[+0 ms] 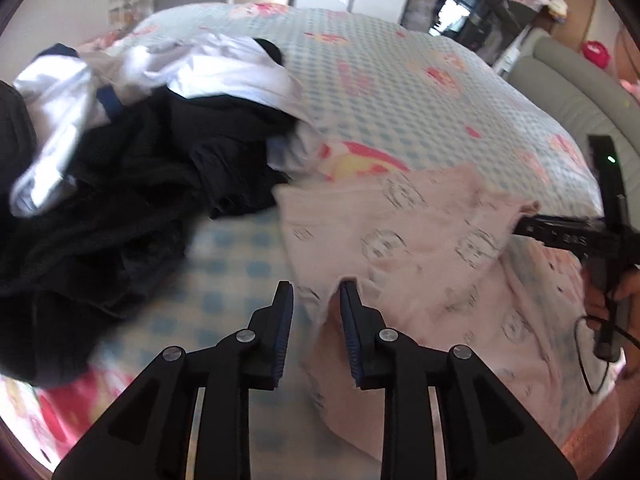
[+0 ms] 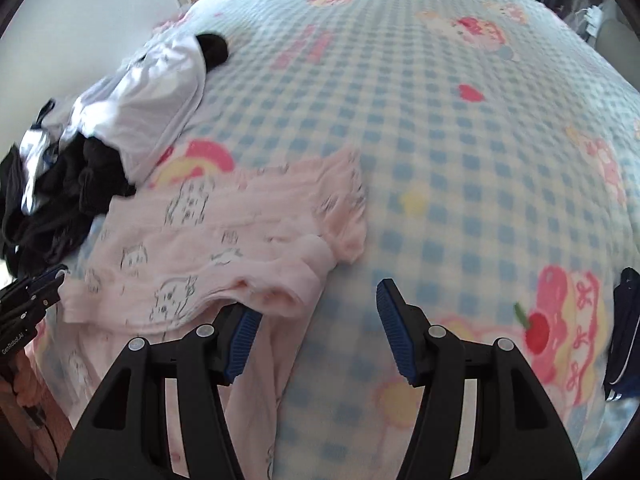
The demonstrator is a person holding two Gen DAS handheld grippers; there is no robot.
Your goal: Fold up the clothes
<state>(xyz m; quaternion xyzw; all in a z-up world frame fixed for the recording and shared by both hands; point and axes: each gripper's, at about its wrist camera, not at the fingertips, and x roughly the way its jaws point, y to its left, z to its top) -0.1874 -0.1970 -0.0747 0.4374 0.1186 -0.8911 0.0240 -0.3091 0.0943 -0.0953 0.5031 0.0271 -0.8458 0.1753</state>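
A pale pink garment (image 1: 420, 240) printed with cat faces lies partly folded on the bed. In the left wrist view my left gripper (image 1: 316, 294) hovers over its near left edge. Its jaws stand a little apart with pink cloth showing in the gap, and the pads do not press on it. In the right wrist view the same pink garment (image 2: 224, 232) lies left of centre. My right gripper (image 2: 316, 300) is wide open at its right corner, the left finger (image 2: 244, 328) tucked under a rolled edge and the right finger over bare blanket. The left gripper (image 2: 36, 284) shows at the far left edge.
A heap of black and white clothes (image 1: 140, 160) lies left of the pink garment. The bed's blue-checked blanket (image 2: 460, 140) stretches away to the right. A dark navy item (image 2: 624, 320) lies at the right edge. A hand (image 1: 624, 284) holds the right gripper (image 1: 532, 229).
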